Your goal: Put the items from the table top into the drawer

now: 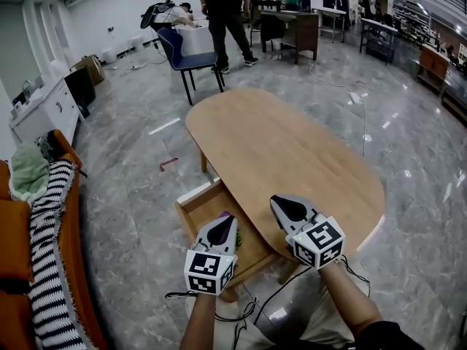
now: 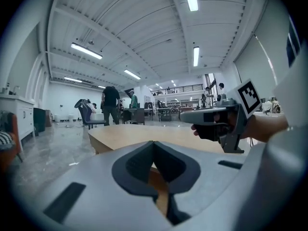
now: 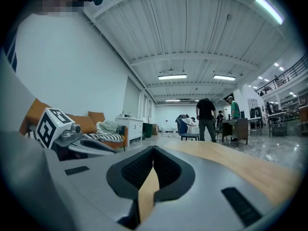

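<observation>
The oval wooden table [image 1: 292, 144] shows bare wood on top. Its drawer [image 1: 191, 204] stands pulled out at the near left, with a purple item [image 1: 225, 214] and something green [image 1: 238, 240] partly showing inside, mostly hidden by my left gripper [image 1: 223, 223]. That gripper hangs above the drawer with its jaws shut on nothing [image 2: 153, 146]. My right gripper [image 1: 282, 204] hovers over the table's near edge, held level. Its fingertips meet with nothing between them [image 3: 153, 150]. Each gripper also appears in the other's view, the right gripper [image 2: 216, 117] and the left gripper [image 3: 72, 138].
An orange sofa with a striped blanket [image 1: 51, 254] lines the left side. A white cabinet [image 1: 44, 111] stands further back on the left. Beyond the table are a blue chair [image 1: 191, 53], a standing person [image 1: 226, 13] and desks [image 1: 299, 28].
</observation>
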